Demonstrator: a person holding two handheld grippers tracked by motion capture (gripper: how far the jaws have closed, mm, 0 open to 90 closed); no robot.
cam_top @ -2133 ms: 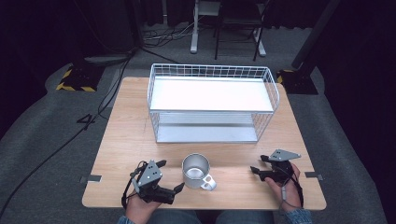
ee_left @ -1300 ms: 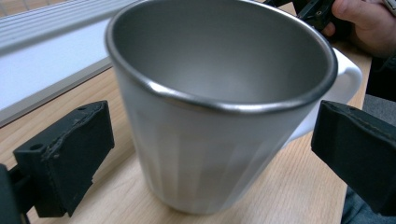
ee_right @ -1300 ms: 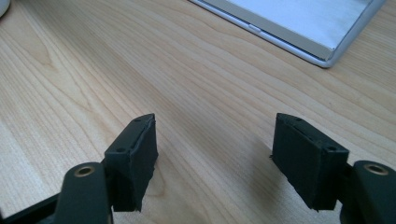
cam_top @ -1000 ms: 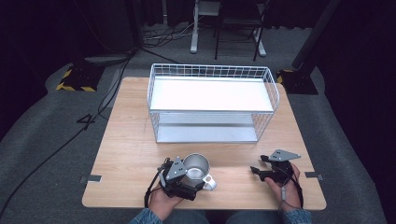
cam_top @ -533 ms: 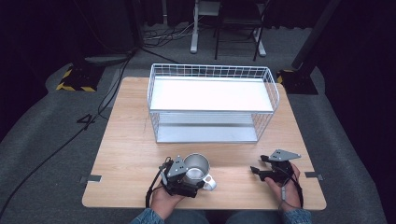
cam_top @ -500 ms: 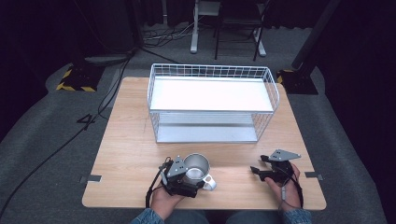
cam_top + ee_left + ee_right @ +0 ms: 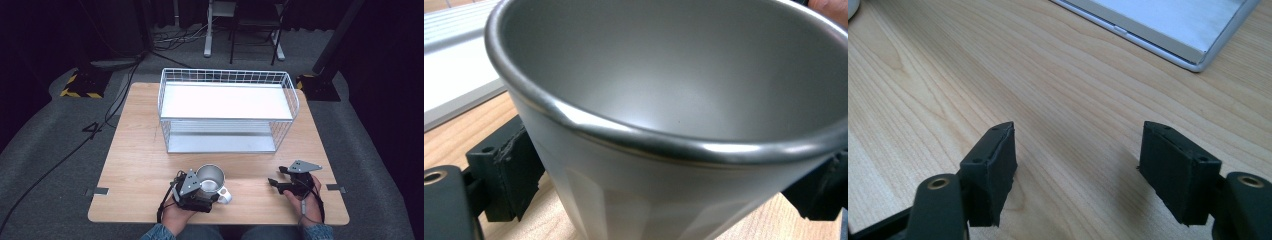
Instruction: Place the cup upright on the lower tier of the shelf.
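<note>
At the near edge of the wooden table (image 7: 135, 150), left of centre, we are closing in on the metal mug (image 7: 211, 180), which is standing upright with its white handle (image 7: 224, 196) pointing toward the near right. Our left gripper (image 7: 200, 192) is sitting low against the mug's near-left side; in the left gripper view the mug (image 7: 684, 125) is standing between the two black jaws, one pad at each flank. The left pad looks to be at the wall, but we cannot tell from these pictures whether the jaws are already pinching the mug or just bracketing it. Our right gripper (image 7: 280, 182) is resting well apart on the near right of the table, its jaws spread wide over bare wood, holding nothing, as the right gripper view (image 7: 1078, 170) confirms. The white wire basket (image 7: 227, 80) with its shelf is standing beyond, toward the far side, probably the destination. To do this grasp well, we judge it wise to keep the pads low on the tapered wall, square to it, and clear of the handle, then squeeze evenly before lifting. The smooth steel may slip or tip, so we are favouring a slow, straight lift.
</note>
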